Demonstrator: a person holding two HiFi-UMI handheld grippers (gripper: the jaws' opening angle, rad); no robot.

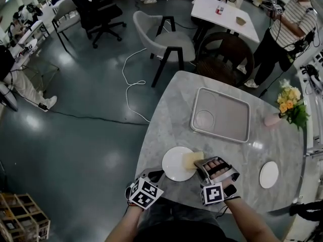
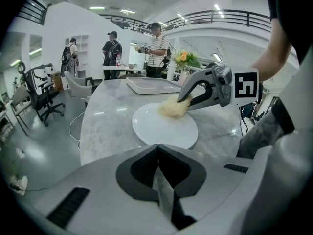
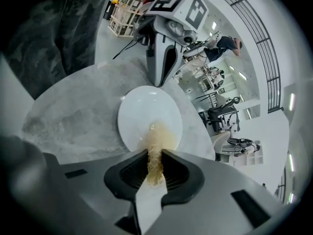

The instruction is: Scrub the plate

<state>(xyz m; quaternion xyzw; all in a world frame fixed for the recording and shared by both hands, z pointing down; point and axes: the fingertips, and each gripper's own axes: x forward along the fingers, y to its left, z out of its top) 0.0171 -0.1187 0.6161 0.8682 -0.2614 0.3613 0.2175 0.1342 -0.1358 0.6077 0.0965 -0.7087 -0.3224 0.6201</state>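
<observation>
A round white plate (image 1: 174, 164) lies on the marble table (image 1: 166, 115) near its front edge. A yellow fibrous sponge (image 1: 193, 160) rests on the plate's right part, and my right gripper (image 1: 202, 164) is shut on it. In the right gripper view the sponge (image 3: 156, 146) sticks out from between the jaws onto the plate (image 3: 142, 114). My left gripper (image 1: 155, 175) stands just left of the plate, shut and empty, a little short of the rim. In the left gripper view, the plate (image 2: 159, 129), the sponge (image 2: 172, 108) and the right gripper (image 2: 189, 98) lie ahead of the left gripper (image 2: 157, 153).
A grey rectangular tray (image 1: 237, 127) sits on the far half of the table. A small white saucer (image 1: 268, 174) is at the right, and a pink vase of flowers (image 1: 286, 108) beyond it. Chairs (image 1: 166, 44) stand past the table's far edge, and a person in a striped shirt (image 1: 290, 21) farther back.
</observation>
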